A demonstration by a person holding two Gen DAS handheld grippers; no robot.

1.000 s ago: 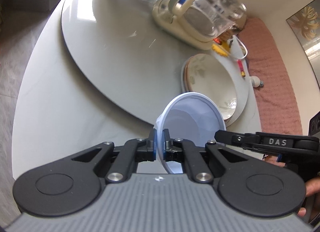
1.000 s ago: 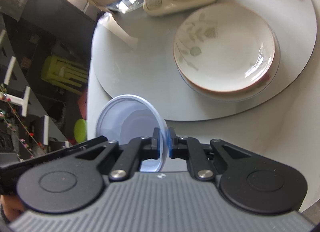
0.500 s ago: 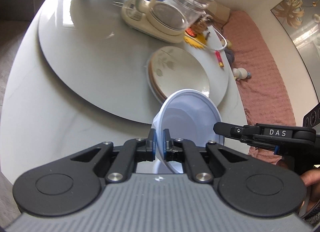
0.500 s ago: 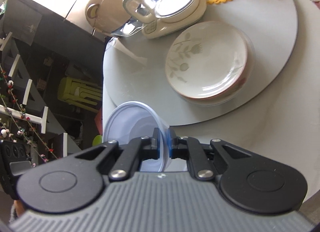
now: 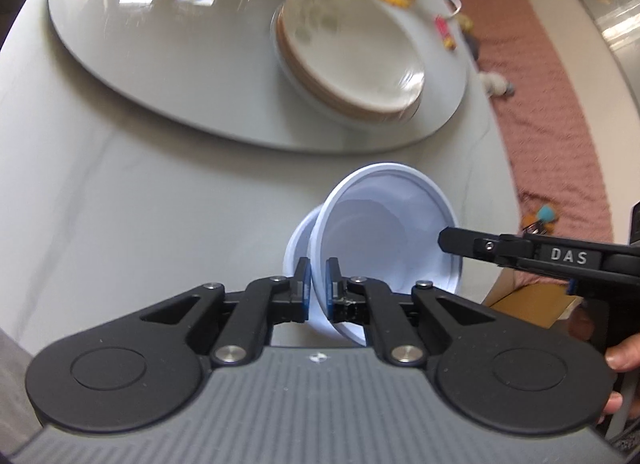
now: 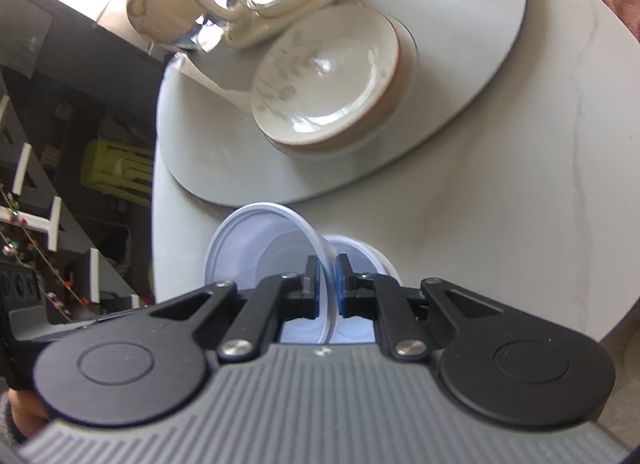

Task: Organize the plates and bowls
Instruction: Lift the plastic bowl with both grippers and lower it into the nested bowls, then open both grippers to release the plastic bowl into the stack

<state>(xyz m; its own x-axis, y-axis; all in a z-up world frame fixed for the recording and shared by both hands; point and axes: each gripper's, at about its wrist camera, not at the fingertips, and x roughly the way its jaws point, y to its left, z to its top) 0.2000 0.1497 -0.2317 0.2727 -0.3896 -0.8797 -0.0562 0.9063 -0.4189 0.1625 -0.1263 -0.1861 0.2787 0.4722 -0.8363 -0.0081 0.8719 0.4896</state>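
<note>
Pale bowl pinched from both sides over the counter

The grey counter (image 5: 120,191) carried a round turntable (image 5: 160,43) with stacked plates (image 5: 352,59). Nearer, a pale plastic bowl (image 5: 392,232) tilted, mouth facing the plates, above a second bowl (image 5: 298,242). The left hand-held gripper (image 5: 318,288) and right hand-held gripper (image 6: 326,284) each clamped opposite sides of its rim.
</note>
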